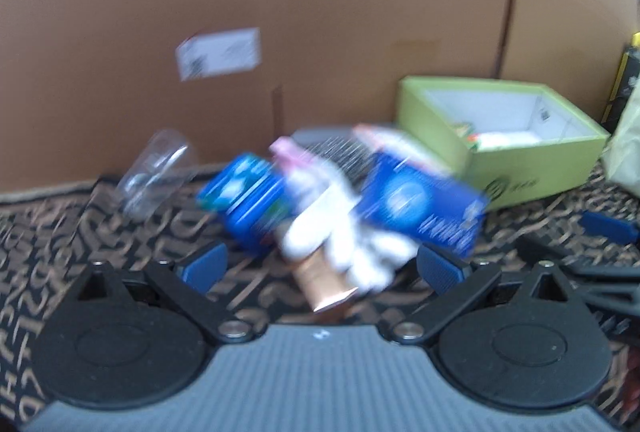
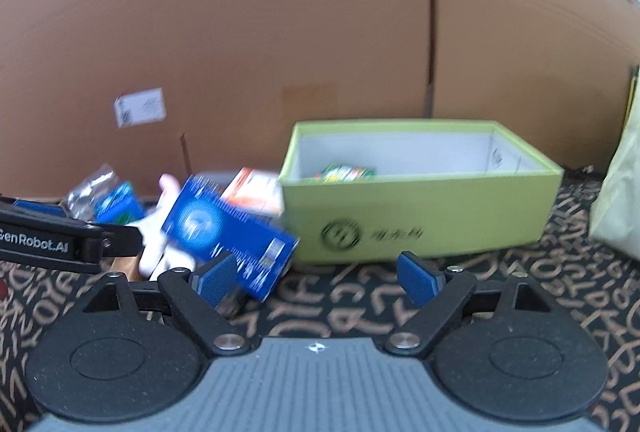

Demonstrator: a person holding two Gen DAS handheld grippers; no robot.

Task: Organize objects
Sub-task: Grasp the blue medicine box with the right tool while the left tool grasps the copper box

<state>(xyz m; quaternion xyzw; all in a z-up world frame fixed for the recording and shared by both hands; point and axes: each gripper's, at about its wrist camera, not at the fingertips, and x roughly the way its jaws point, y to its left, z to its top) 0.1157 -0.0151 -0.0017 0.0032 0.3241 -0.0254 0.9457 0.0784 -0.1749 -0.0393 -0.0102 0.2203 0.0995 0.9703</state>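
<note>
In the left wrist view, the left gripper (image 1: 320, 264) is seen with its blue pads (image 1: 204, 266) spread wide and nothing held between them. Just ahead of it, a blurred pile lies on the patterned cloth (image 1: 60, 232): a blue can (image 1: 250, 201) on the left, a white item (image 1: 340, 232) in the middle, a copper-coloured tube (image 1: 324, 282) pointing toward the camera, and a blue carton (image 1: 424, 203) on the right. A clear plastic piece (image 1: 156, 171) is seen left of the pile, apart from it. A green box (image 1: 508, 171), open at the top, stands behind and to the right of the carton; small coloured items lie inside. A cardboard wall (image 1: 320, 11) bearing a white label (image 1: 218, 53) fills the background. The right gripper's finger (image 1: 608, 226) shows at the right edge.

In the right wrist view, the right gripper (image 2: 320, 278) is likewise spread wide and empty, above bare cloth (image 2: 340, 312). The blue carton (image 2: 232, 232) lies tilted just beyond its left pad (image 2: 216, 278); whether they touch cannot be told. The green box (image 2: 420, 216) stands straight ahead, with a green packet (image 2: 346, 171) inside. The left gripper (image 2: 52, 240) enters from the left beside the pile.
</note>
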